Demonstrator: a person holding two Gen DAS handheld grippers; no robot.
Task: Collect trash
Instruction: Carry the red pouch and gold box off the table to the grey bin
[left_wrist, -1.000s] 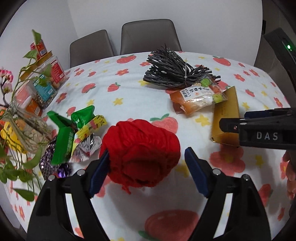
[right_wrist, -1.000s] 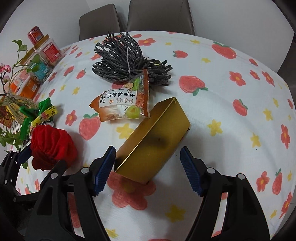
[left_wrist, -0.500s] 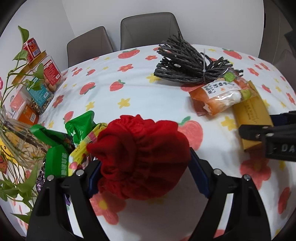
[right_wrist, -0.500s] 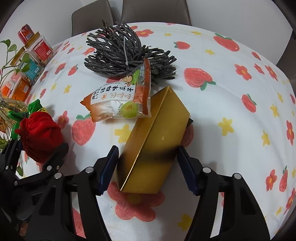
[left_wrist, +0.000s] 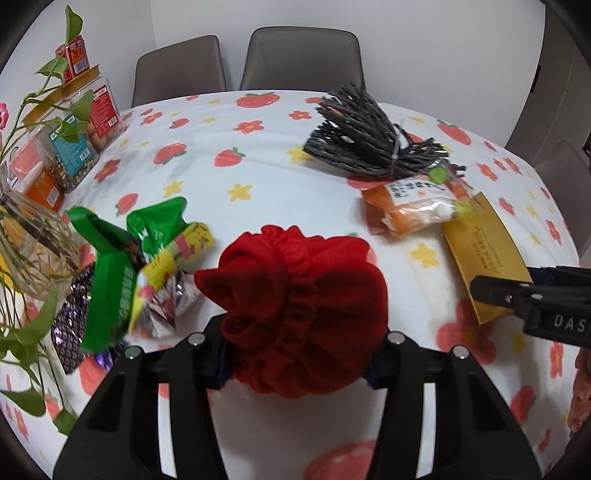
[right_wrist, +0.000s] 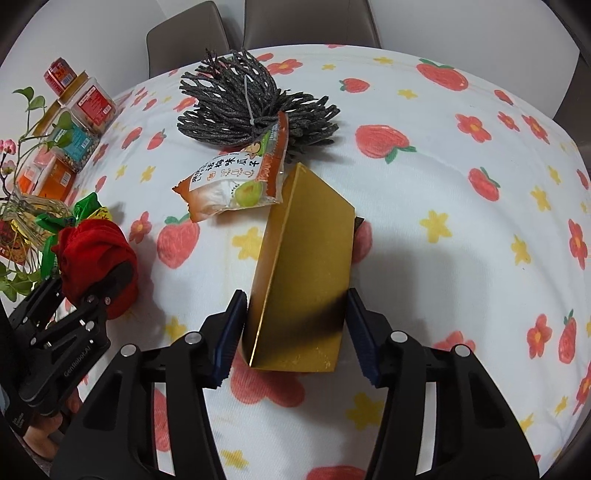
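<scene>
Trash lay on a table (right_wrist: 424, 206): the left gripper (left_wrist: 295, 354) was closing on a red cloth bundle (left_wrist: 295, 310) — the right gripper (right_wrist: 295, 328) closing around a gold box (right_wrist: 306, 280), apparently to lift both.

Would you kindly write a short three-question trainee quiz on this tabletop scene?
1. True or false: the gold box lies between the right gripper fingers.
2. Which colour is the cloth bundle in the left gripper: A green, B red, C gold?
3. Fill in: the orange snack packet leans on the grey ____ bundle.

Key: 1 true; 2 B; 3 cord.
</scene>
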